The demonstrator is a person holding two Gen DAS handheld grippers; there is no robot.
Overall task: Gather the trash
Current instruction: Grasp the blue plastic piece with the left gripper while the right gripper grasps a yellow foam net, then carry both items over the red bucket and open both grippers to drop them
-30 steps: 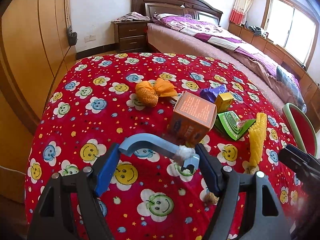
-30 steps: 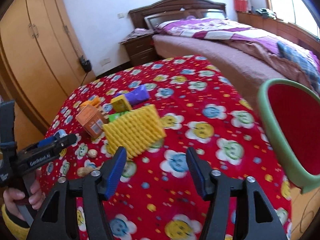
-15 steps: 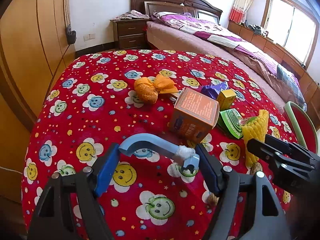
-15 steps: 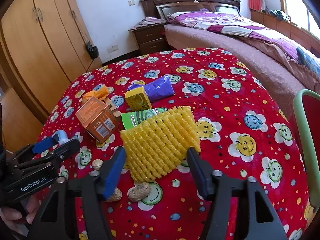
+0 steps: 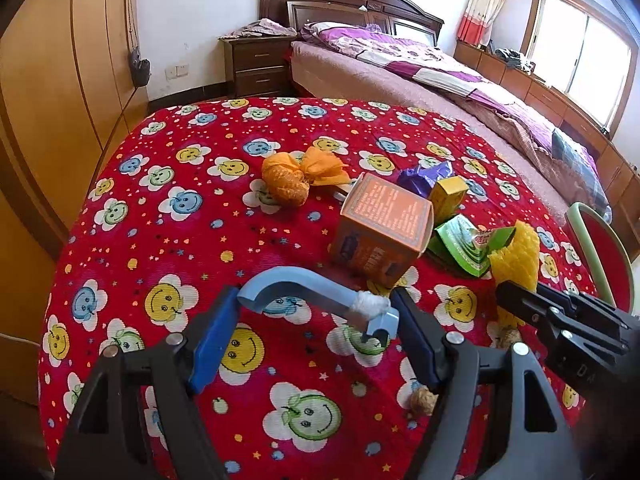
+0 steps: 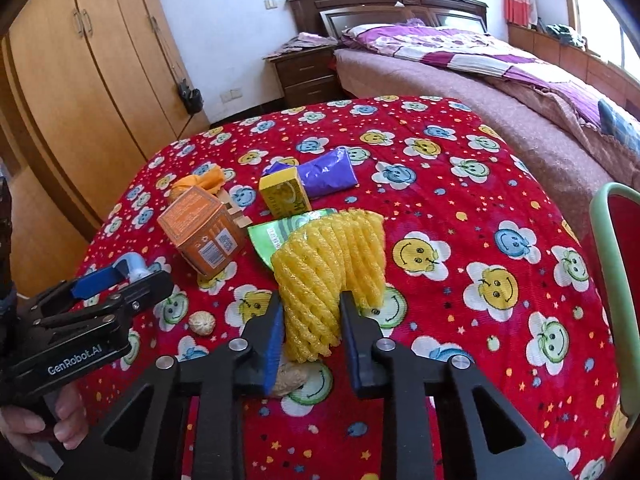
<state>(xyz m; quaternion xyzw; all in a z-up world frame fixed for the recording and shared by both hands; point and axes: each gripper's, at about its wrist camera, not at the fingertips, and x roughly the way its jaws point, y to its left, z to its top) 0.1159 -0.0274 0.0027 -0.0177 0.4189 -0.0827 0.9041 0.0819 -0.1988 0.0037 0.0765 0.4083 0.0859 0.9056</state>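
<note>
My left gripper (image 5: 316,320) is shut on a light blue curved plastic piece (image 5: 304,292) and holds it above the red smiley tablecloth (image 5: 160,208). My right gripper (image 6: 310,320) is shut on a yellow foam fruit net (image 6: 332,264), pinching its near end. On the cloth lie an orange carton (image 6: 204,236), a small yellow box (image 6: 284,196), a purple wrapper (image 6: 328,172), a green packet (image 5: 464,244), an orange net bag (image 5: 288,180) and nut shells (image 6: 202,322). The left gripper also shows in the right wrist view (image 6: 120,280).
A green-rimmed red bin (image 6: 616,264) stands at the table's right edge. A bed (image 5: 420,68) and nightstand (image 5: 256,64) lie beyond the table. Wooden wardrobes (image 6: 80,60) line the left wall.
My right gripper moved forward over the yellow foam net and shut on it. My left gripper kept hold of the blue piece and barely moved.
</note>
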